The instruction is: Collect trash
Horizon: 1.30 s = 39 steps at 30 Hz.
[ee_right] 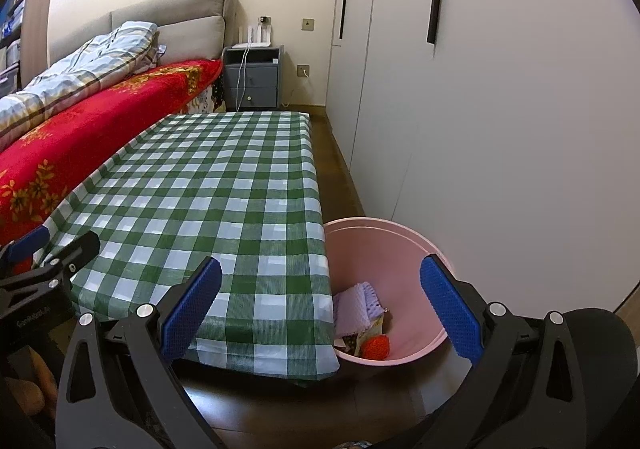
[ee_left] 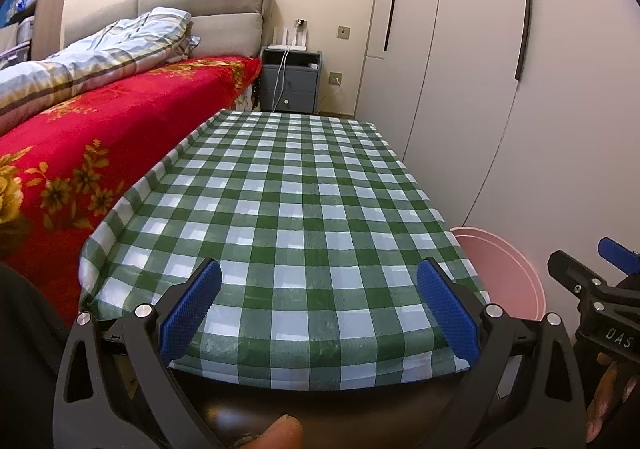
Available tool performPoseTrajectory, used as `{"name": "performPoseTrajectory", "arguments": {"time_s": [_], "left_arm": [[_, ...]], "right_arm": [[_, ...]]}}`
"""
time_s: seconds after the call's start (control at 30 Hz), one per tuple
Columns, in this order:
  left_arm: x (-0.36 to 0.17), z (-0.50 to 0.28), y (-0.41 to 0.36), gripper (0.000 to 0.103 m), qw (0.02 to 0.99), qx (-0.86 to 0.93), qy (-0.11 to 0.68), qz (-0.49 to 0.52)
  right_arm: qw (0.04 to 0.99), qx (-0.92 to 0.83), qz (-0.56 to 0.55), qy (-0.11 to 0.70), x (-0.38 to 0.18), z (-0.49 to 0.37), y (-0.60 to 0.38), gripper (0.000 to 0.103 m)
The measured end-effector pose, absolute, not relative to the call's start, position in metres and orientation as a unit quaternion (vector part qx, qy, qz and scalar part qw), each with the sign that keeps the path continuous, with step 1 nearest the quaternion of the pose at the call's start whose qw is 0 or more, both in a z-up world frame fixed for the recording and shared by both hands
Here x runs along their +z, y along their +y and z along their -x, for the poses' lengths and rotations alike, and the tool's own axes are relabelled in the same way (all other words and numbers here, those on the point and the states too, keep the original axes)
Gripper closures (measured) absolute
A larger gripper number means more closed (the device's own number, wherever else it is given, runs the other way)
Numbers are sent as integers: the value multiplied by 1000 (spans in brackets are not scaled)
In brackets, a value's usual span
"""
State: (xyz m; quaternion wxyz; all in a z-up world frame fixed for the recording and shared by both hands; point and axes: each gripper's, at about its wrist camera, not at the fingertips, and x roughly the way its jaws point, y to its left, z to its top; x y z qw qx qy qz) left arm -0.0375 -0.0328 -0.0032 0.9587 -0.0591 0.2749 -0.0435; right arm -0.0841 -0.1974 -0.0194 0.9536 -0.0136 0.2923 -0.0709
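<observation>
Trash [ee_right: 366, 323] in pink bin [ee_right: 404, 245]: lilac foam, perhaps wrappers.

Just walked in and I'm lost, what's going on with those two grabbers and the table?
A person holds a two-finger gripper in each hand, collecting trash. Right now both the left gripper and the right gripper are open and hold nothing, hovering at the near end of the table with the green checked cloth. No trash shows on the cloth. The pink bin beside the table already contains a pale purple foam piece, a wrapper and something red.
</observation>
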Motion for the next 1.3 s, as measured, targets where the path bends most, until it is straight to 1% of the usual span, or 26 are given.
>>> {"name": "performPoseTrajectory", "arguments": {"time_s": [1.3], "left_arm": [[-4,39,-34,8,959,-40,277,55]], "right_arm": [[954,-66,0,292,-18,84,-201,5]]}}
